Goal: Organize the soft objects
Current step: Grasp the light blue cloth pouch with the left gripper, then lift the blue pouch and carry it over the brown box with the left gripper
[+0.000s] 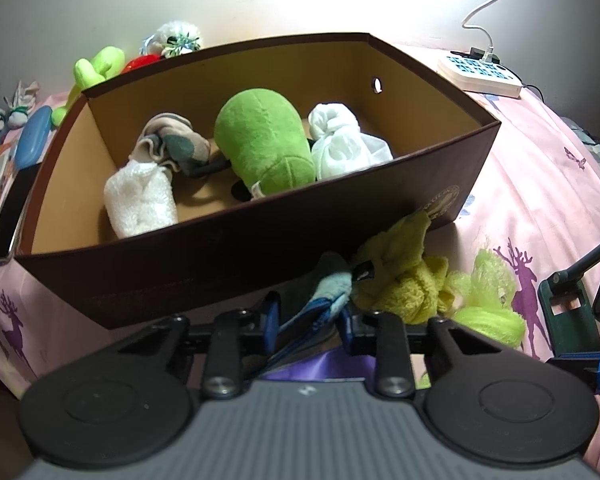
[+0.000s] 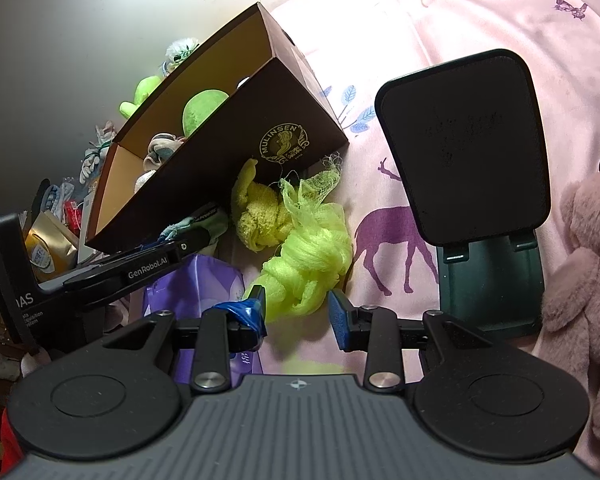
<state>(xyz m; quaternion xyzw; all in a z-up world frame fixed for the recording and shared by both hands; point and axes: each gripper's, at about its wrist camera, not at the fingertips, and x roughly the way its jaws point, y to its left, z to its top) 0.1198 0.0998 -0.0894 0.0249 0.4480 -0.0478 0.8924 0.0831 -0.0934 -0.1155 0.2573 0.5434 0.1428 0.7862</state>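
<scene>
- Several soft things already lie in the brown box (image 1: 260, 240): a green plush toy (image 1: 262, 144), a white cloth bundle (image 1: 342, 144), a white towel roll (image 1: 142, 204) and a grey sock ball (image 1: 172, 142).
- Left outside, by my judgement: a yellow towel (image 2: 260, 212) touching the box's near wall, a neon green cloth (image 2: 312, 260) just right of it, and a blue-grey sock (image 1: 332, 284).
- The left gripper (image 1: 310, 320) sits low before the box's near wall, jaws apart, the sock between them; whether it is pinched I cannot tell.
- The right gripper (image 2: 298, 312) hovers at the neon cloth's near end, jaws spread wide, holding nothing.
</scene>
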